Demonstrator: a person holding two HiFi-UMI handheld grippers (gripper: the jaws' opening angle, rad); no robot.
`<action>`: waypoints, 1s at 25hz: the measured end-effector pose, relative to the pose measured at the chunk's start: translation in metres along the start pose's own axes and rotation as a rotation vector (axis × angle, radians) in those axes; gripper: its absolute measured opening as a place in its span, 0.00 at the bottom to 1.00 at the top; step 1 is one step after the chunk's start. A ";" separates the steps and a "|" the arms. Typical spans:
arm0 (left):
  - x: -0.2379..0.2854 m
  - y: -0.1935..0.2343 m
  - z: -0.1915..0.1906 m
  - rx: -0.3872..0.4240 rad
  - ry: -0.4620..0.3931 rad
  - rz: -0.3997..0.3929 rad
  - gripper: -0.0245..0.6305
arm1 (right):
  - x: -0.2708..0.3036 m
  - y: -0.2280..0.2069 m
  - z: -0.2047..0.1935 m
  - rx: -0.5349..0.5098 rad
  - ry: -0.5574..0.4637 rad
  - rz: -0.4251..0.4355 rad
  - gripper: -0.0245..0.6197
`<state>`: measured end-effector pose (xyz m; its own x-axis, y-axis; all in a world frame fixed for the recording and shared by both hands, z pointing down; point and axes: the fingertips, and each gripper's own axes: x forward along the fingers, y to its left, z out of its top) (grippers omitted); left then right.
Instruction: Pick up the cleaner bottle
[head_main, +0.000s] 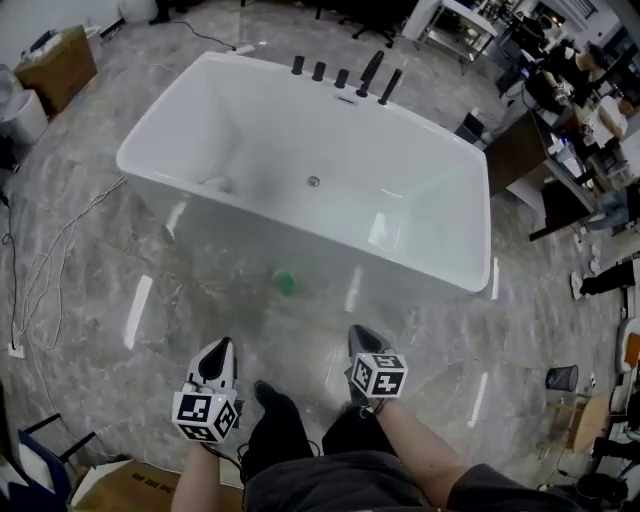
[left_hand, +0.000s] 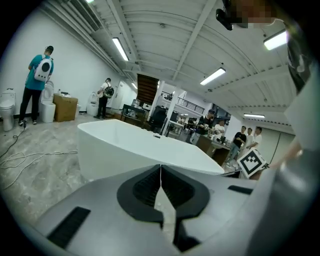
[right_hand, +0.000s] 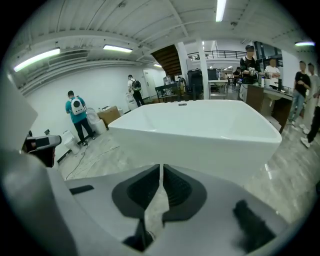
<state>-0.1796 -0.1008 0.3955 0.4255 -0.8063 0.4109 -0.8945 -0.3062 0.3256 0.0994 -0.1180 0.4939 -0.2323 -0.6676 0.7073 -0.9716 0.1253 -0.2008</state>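
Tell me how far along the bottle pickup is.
Nothing done yet. The left tool and right tool are shut and empty, short of the bathtub. Left: reach the small green thing on the floor by the tub, likely the bottle, and grasp it.

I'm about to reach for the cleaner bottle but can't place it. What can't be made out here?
- Head view: green object on the floor by the bathtub is small and blurred; cannot confirm it is the bottle.
- Head view: pale item inside the tub is too small to identify.
- Both tool views: the floor before the tub is hidden behind the left tool and right tool bodies.
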 end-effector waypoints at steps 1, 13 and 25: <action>0.007 0.006 -0.002 0.005 0.010 -0.009 0.06 | 0.006 0.001 -0.003 -0.002 0.004 -0.013 0.09; 0.092 0.050 -0.069 -0.057 0.058 0.007 0.06 | 0.122 -0.019 -0.063 0.009 0.061 -0.017 0.09; 0.184 0.120 -0.143 -0.046 0.121 0.123 0.06 | 0.264 -0.025 -0.101 0.011 0.103 0.099 0.17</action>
<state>-0.1893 -0.2141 0.6321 0.3292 -0.7688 0.5483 -0.9348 -0.1831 0.3044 0.0575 -0.2234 0.7541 -0.3315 -0.5736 0.7491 -0.9431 0.1784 -0.2807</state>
